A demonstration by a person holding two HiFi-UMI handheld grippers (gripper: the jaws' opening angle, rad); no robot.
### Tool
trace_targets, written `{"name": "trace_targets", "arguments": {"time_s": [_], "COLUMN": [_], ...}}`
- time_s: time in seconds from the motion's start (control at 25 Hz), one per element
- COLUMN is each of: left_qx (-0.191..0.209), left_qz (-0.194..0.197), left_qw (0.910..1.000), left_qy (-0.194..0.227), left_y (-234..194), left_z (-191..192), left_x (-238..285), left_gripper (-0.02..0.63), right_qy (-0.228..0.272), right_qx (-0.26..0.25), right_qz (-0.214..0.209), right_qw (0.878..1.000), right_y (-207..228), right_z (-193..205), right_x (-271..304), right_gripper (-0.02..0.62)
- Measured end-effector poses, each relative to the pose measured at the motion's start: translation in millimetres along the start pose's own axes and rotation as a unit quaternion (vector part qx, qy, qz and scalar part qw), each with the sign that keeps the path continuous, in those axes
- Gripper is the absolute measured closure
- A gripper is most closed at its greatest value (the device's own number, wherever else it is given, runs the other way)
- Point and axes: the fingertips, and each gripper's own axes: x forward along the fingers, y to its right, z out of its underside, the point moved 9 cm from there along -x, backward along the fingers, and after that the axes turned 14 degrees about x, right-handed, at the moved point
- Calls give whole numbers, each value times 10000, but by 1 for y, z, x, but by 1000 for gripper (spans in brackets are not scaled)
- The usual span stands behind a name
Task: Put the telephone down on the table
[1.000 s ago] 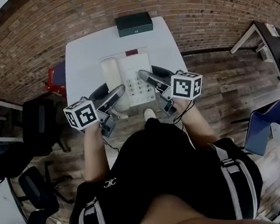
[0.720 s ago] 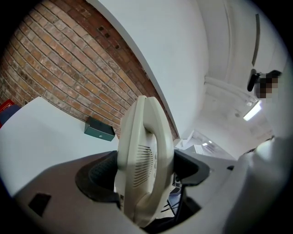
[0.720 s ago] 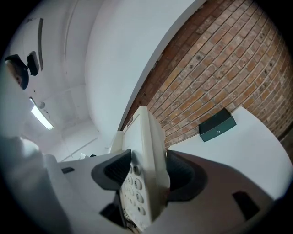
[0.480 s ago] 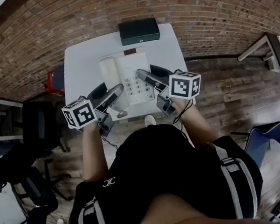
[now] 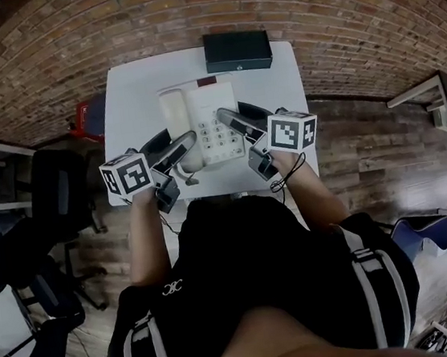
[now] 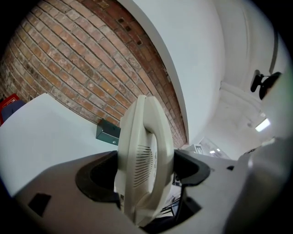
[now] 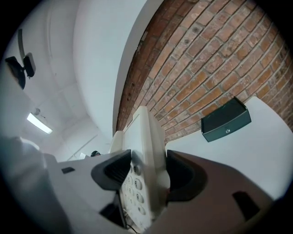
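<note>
**A:** Head view, where's the telephone [image 5: 204, 119]?
**B:** Over the white table [image 5: 128, 92], near a black box [image 5: 237, 49].
**A:** Left gripper view?
**B:** Yep, left hand-held gripper [image 6: 144, 171] clamped on the handset [image 6: 144, 146].
**A:** Right gripper view?
**B:** Same deal, right hand-held gripper [image 7: 147, 173] squeezing the keypad [image 7: 132, 192] edge.

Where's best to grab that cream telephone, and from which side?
By its thin side edges, one gripper from each side: the cream plastic desk telephone is wide and flat, so the left gripper clamps the handset edge, the right gripper the keypad edge.
</note>
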Motion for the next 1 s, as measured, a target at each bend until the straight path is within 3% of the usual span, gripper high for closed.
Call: {"name": "trace_targets", "arguments": {"time_s": [0.44,1.0], "left_qx": [-315,-752], "left_qz": [174,373], "left_qw": [9987,9922], "left_qy": [-349,-922], "left_y": [-69,-140], "left_z": [-5,15], "left_x": [-1,14], "left_gripper": [239,239], "right_qy": [-89,-85], "right_qx": [353,776], "right_qz": [325,720], "right_qw": [9988,9943], "right_y": [24,72], "right_z": [5,25], "right_x": [58,101], "right_gripper": [383,383]}}
